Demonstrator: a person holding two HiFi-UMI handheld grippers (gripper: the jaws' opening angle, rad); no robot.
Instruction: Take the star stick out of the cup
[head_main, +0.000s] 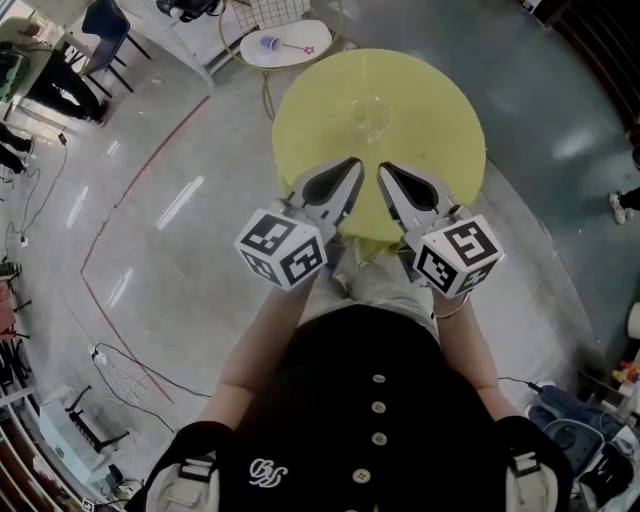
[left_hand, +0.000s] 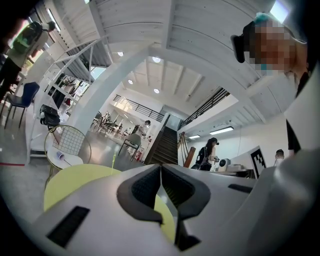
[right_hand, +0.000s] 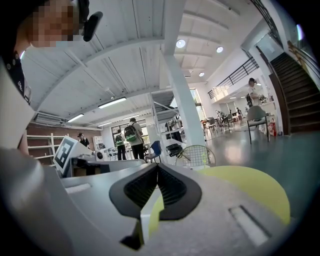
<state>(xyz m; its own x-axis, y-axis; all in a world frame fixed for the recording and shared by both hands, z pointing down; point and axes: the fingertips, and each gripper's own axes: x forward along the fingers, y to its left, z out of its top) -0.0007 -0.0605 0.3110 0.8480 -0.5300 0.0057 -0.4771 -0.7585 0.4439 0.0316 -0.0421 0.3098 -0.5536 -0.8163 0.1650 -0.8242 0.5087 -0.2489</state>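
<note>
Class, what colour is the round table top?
The table top is pale yellow-green, clearest in the head view.

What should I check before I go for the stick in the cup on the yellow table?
1. Left tool empty: ok, its jaws are together with nothing between them.
2. Right tool empty: ok, it is shut on nothing.
3. Jaws apart, ready to pinch: not ok, both are shut.
4. Cup standing on the yellow table: ok.
5. Stick reachable: ok, a thin stick pokes up over the table. Whether it has a star on it: cannot tell.
6. Tools close to the cup: not ok, both are at the table's near edge.
</note>
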